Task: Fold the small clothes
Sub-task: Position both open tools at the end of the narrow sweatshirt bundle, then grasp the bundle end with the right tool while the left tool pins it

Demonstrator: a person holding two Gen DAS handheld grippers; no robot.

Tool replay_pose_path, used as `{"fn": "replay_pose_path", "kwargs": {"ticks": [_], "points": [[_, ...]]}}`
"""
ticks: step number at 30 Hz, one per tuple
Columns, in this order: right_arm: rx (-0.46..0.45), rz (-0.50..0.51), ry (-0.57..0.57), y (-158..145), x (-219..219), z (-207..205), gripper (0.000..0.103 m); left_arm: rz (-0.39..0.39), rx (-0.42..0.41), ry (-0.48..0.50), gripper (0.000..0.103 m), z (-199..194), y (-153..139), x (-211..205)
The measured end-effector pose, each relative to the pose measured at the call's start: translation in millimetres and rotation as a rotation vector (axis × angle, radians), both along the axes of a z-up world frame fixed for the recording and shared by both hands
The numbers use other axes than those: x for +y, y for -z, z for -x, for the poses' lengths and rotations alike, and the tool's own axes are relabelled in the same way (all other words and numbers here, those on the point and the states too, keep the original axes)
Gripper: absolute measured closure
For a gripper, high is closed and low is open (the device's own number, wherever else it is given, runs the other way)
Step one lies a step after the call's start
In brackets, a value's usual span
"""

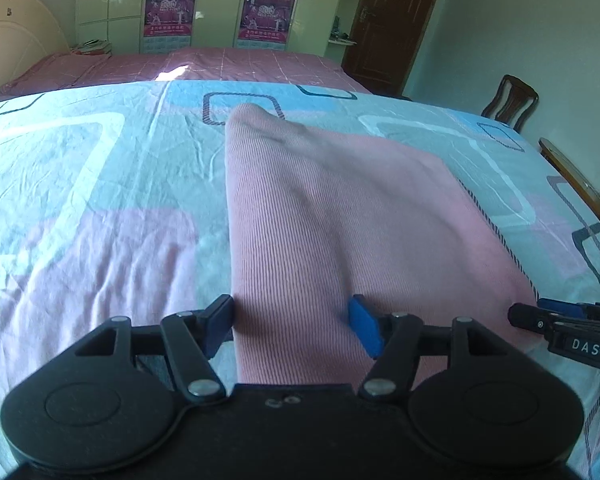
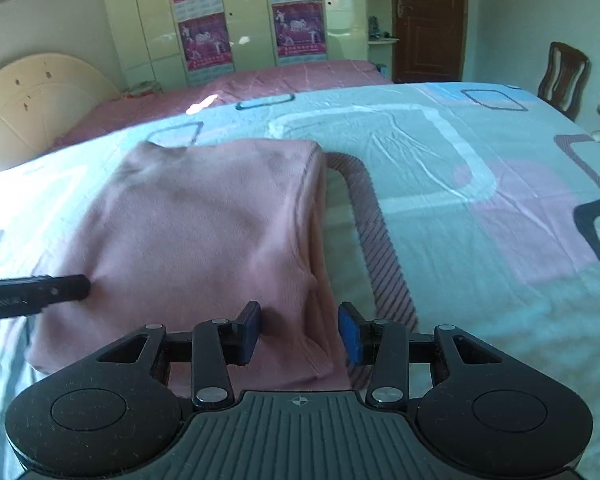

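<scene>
Two grippers w/ us at the near edge of a pink ribbed garment (image 1: 340, 220), which lies on the bed (image 1: 100, 184), already folded into a rough rectangle w/ a doubled edge along its right side in the right wrist view. Left gripper (image 1: 294, 328): fingers stand apart w/ the near left corner of the cloth between them; can't tell from the pics if the pads press on it. Right gripper (image 2: 300, 334): fingers closer together, straddling the near right corner where the layers stack, cloth fills the gap & looks pinched, though we can't be sure. Each gripper shows at the edge of the other's view, so both sit along the same hem. Our read: we're mid-fold, approx. halfway, taking the near hem to carry it over toward the far edge. Next move needs both corners held firm, lifted evenly, kept level so the layers don't slip apart, then laid down square. Surface: soft wrinkled sheet, pale blue w/ pink & white squares, so cloth may drag. Room: second bed w/ pink cover (image 1: 204, 64) behind, pale wardrobe w/ posters (image 2: 204, 36), brown door (image 2: 428, 16), wooden chair (image 2: 564, 80) at right.
</scene>
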State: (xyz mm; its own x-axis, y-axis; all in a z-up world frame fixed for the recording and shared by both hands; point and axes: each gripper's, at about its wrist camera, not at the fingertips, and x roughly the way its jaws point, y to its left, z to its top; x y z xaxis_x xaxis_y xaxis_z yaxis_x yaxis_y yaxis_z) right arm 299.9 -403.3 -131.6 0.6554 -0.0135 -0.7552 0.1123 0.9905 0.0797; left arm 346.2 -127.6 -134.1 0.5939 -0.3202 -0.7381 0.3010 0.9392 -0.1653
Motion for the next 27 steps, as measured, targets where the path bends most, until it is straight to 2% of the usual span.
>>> {"fn": "replay_pose_path", "kwargs": {"ticks": [2,4,6,9,10,11,16,17,18,19,21,27], "points": [[0.020,-0.064,0.060,9,-10,3,0.060,-0.002,0.019,0.027,0.039,0,6,1],[0.005,-0.117,0.121,3,-14,9,0.060,0.024,0.051,0.031,0.037,-1,10,7],[0.001,-0.079,0.127,1,-7,12,0.061,0.037,0.063,0.041,0.035,-2,12,11],[0.009,-0.114,0.162,4,-8,17,0.061,0.034,0.062,0.060,0.033,-1,13,12],[-0.005,-0.125,0.158,0,-8,19,0.075,0.036,0.063,0.062,0.033,-1,13,13],[-0.003,-0.118,0.153,0,-6,18,0.077,0.035,0.063,0.064,0.033,-1,14,12],[0.014,-0.095,0.109,-4,-4,14,0.076,0.032,0.080,0.051,0.032,-1,12,12],[0.006,-0.100,0.095,-6,-4,14,0.074,0.027,0.080,0.051,0.030,-1,12,11],[-0.006,-0.113,0.080,-9,-6,14,0.063,0.018,0.080,0.049,0.028,-2,10,9],[-0.016,-0.123,0.074,-11,-7,14,0.046,0.011,0.083,0.047,0.027,-2,8,9],[-0.037,-0.134,0.069,-17,-8,14,0.032,0.005,0.084,0.055,0.026,-4,4,8],[-0.056,-0.119,-0.024,-28,-4,-12,0.032,-0.012,0.053,0.002,0.022,-14,-7,9]]}}
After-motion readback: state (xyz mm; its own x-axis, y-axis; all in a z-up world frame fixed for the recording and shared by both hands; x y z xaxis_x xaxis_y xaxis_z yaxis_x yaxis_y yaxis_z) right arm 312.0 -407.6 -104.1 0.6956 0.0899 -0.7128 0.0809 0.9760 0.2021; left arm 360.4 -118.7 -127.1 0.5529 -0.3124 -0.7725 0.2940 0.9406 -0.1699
